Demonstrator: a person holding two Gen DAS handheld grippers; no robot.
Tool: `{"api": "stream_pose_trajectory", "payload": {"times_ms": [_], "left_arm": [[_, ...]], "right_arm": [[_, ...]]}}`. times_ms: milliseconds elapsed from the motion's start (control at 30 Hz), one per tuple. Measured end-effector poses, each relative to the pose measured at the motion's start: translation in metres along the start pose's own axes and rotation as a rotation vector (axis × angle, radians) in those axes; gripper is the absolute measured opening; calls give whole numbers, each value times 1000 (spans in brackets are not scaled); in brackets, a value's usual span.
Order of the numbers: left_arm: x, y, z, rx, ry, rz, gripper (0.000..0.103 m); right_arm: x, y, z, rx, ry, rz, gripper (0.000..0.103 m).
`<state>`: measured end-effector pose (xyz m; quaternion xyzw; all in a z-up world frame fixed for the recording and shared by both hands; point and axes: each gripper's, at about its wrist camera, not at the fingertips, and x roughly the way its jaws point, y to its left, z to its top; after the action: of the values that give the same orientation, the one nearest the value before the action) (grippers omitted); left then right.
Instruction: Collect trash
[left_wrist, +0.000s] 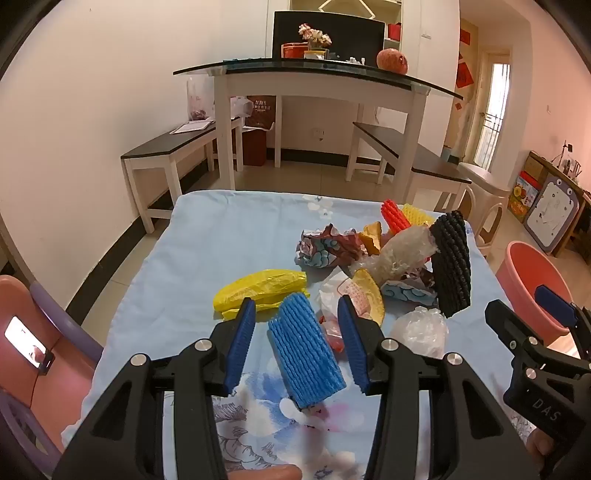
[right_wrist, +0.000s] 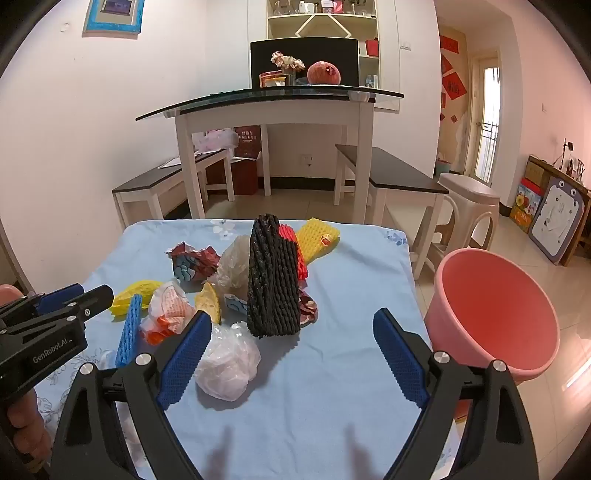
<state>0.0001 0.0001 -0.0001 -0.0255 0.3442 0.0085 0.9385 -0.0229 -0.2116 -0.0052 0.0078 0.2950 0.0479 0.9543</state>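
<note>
Blue foam net (left_wrist: 306, 349), black foam net (right_wrist: 272, 277), pink basin (right_wrist: 495, 314), light-blue floral cloth (right_wrist: 332, 387).

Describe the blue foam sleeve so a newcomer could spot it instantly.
On the light blue tablecloth, look at the near edge of the trash pile, just in front of the yellow plastic bag. The blue foam sleeve lies between the open fingers of the left gripper. It is the pile's only blue, ribbed piece.

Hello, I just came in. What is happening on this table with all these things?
A person is collecting trash from a table covered with a light blue cloth. The left tool is open around a blue foam net, not yet closed on it. The right tool is open too, near a clear crumpled plastic bag and a black foam net. A pink basin waits beside the table, nothing visible inside.
</note>
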Motion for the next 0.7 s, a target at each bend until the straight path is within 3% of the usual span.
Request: {"api": "stream_pose_trajectory", "payload": {"times_ms": [700], "left_arm": [[0, 0, 0, 0, 1, 1, 47]], "right_arm": [[-1, 0, 2, 1, -2, 1, 88]]}}
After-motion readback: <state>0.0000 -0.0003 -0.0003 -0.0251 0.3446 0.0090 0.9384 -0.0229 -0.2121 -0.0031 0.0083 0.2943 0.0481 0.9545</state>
